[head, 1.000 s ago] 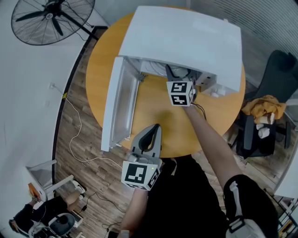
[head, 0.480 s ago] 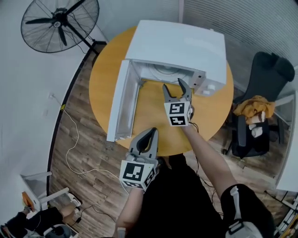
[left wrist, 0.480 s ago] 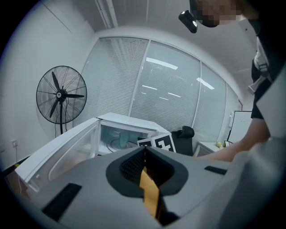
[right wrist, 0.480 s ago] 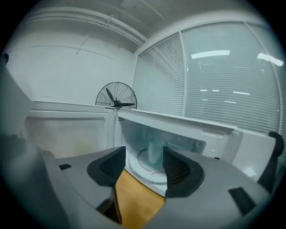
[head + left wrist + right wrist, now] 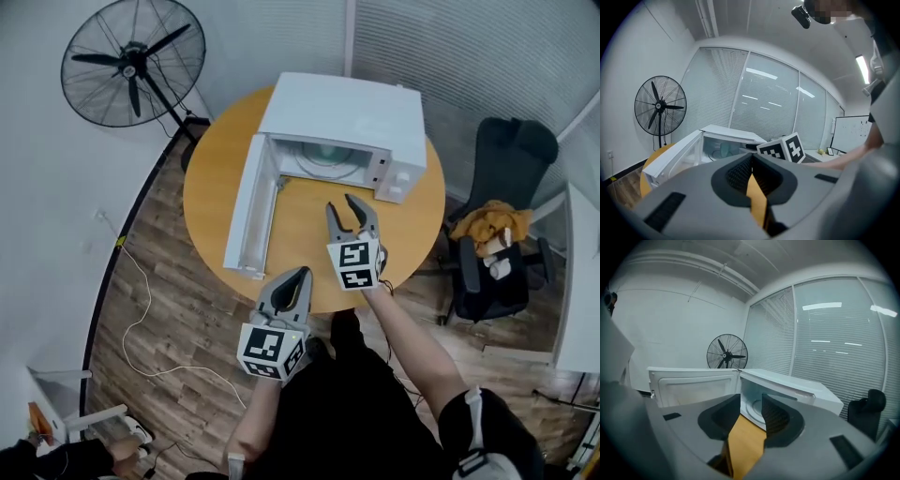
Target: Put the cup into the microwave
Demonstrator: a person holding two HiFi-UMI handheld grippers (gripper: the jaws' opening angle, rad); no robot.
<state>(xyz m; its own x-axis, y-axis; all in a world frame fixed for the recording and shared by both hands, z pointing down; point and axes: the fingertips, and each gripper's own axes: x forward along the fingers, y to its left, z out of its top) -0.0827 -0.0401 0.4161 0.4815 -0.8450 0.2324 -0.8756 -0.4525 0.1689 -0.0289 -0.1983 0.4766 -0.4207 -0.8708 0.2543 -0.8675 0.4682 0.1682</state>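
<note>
The white microwave (image 5: 347, 108) stands at the back of the round wooden table (image 5: 216, 187), its door (image 5: 246, 202) swung wide open to the left. A pale greenish shape (image 5: 723, 149), perhaps the cup, sits inside the cavity; the right gripper view shows only the turntable (image 5: 753, 411). My right gripper (image 5: 339, 202) hovers above the table in front of the opening, well clear of it. Its jaws (image 5: 751, 399) are closing with nothing between them and a gap still shows. My left gripper (image 5: 305, 272) hangs at the table's near edge, shut and empty (image 5: 751, 157).
A standing fan (image 5: 131, 61) is on the floor at the back left. A dark chair (image 5: 497, 244) with an orange cloth (image 5: 489, 225) stands to the right of the table. A white cable (image 5: 141, 309) trails over the wooden floor at the left.
My right gripper has come out of the microwave cavity and back over the table, and its jaws have narrowed. My left gripper has also drawn back. The head camera has risen.
</note>
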